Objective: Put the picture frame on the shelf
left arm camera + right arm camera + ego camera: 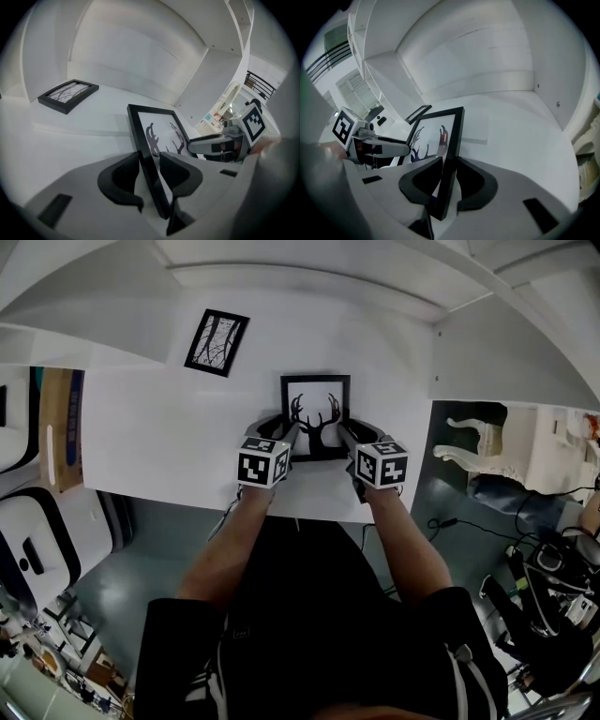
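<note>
left hand-held gripper [149,157]: jaws part-way closed, the frame's [159,129] left side bar between them, one pad on the bar's outer side, the other on the picture side; both look pressed on it
right hand-held gripper [449,163]: same on the right side bar, jaws narrowed onto it, a pad against each side, nothing else between them
grip points: low on both side bars, near the bottom corners; each hand-held gripper shows in the other's view, across the picture
frame: black, white picture with dark antlers; face up toward the head view, top edge away from the person
frame position: over the shelf [150,427], toward its front edge, right of centre
frame contact: can't tell whether it lies on the shelf or is held just clear of it
second frame [216,342]: black, lies flat at the back left of the shelf, well apart from the held one, neither hand-held gripper near it
arms: both forearms reach over the shelf's front edge, marker cubes on top
shelf: white board, white back and side walls
</note>
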